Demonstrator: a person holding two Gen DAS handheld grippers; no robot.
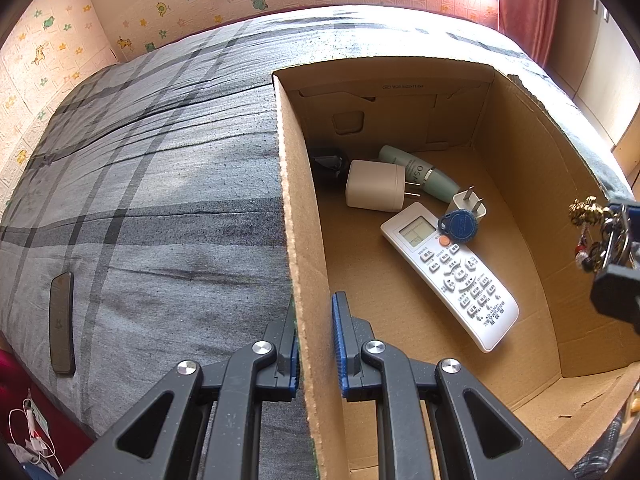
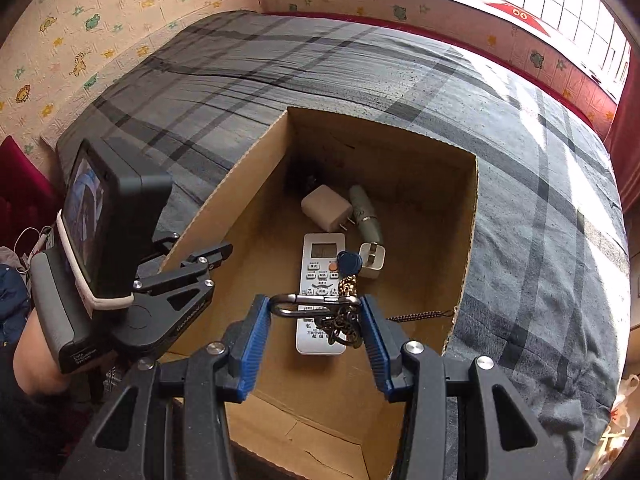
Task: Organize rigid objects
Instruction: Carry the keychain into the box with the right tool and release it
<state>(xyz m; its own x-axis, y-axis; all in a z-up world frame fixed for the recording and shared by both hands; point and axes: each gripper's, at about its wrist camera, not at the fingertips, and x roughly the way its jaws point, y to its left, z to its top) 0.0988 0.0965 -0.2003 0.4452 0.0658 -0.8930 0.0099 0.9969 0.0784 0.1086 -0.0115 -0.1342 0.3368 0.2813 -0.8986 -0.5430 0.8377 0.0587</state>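
Observation:
An open cardboard box (image 1: 296, 216) (image 2: 472, 216) sits on the plaid bed. Inside lie a white remote (image 1: 452, 276) (image 2: 320, 248), a white charger (image 1: 376, 186) (image 2: 326, 208), a green bottle (image 1: 420, 172) (image 2: 366, 216), a small plug (image 1: 470, 204) (image 2: 372, 260) and a blue fob (image 1: 460, 226) (image 2: 348, 262). My left gripper (image 1: 314, 312) (image 2: 216, 256) is shut on the box's left wall. Above the box hangs my right gripper (image 2: 314, 312) (image 1: 612, 248), shut on a carabiner key bunch (image 2: 288, 307) (image 1: 592, 216) with gold charms.
A dark phone (image 1: 62, 324) lies on the bed left of the box. In the box's far left corner sits a dark object (image 1: 330, 162). A braided cord (image 2: 420, 315) lies at the box's right rim. Walls enclose the bed at the far side.

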